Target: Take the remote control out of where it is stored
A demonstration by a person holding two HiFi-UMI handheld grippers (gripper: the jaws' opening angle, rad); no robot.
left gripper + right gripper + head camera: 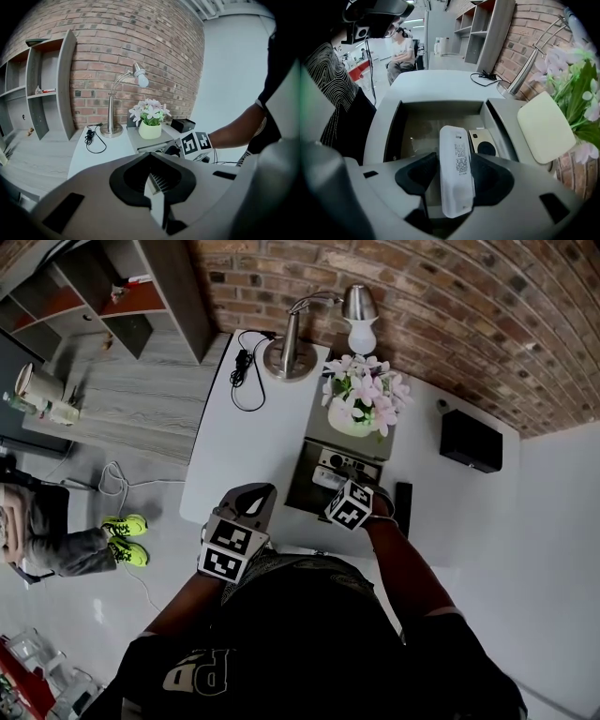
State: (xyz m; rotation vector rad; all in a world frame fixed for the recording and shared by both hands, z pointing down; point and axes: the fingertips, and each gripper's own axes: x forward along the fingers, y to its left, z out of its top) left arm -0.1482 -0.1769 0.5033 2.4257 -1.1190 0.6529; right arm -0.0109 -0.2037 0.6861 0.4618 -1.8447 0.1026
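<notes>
Remote control (456,150) is white, label side up, and lies in the open drawer (440,110) of the small unit on the counter (244,442), under the flower pot (543,126). Right gripper (454,180) is down at the drawer. Its jaws are spread wide with the remote's near end between them; dark gaps show along its sides, so the pads don't look to be pressing yet. The remote's long axis runs straight away from the jaws, along the line they point, so the jaws flank its two long edges, and closing would pinch across the narrow width. A flat beige item with a dark disc (483,143) lies just beside the remote on its right. Left gripper (152,180) has its jaws together with nothing in them, and sits off to the left of the drawer near the counter's front edge. The right one is clearly nearer, and the grab looks like its job.
</notes>
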